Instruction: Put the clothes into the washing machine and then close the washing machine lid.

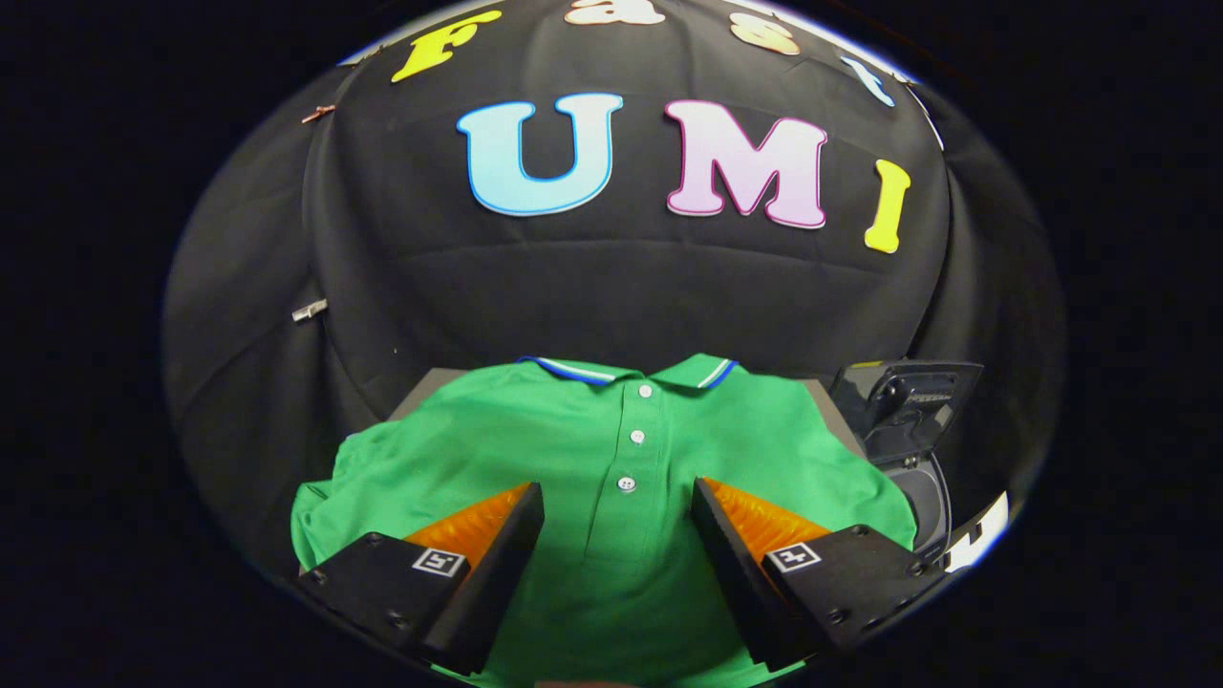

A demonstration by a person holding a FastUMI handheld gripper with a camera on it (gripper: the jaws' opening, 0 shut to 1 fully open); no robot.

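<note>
A green polo shirt (611, 449) lies spread flat on a grey worktop (435, 387) in the lower middle of the frame, its collar with blue and white trim pointing toward the black cloth wall (611, 287) and its three white buttons running down the placket. The tool (618, 506) hangs above the shirt with its fingers (502, 545) spread wide apart, holding nothing; the placket and the lowest button show in the gap between them. Whether the fingertips touch the fabric cannot be told. At the right of the frame, just beside the shirt's sleeve, stands the washing machine (922, 492), a small dark unit with its lid (903, 397) raised upright and its round drum opening uncovered below. Two small clips (309, 310) are pinned to the cloth at the upper left.
</note>
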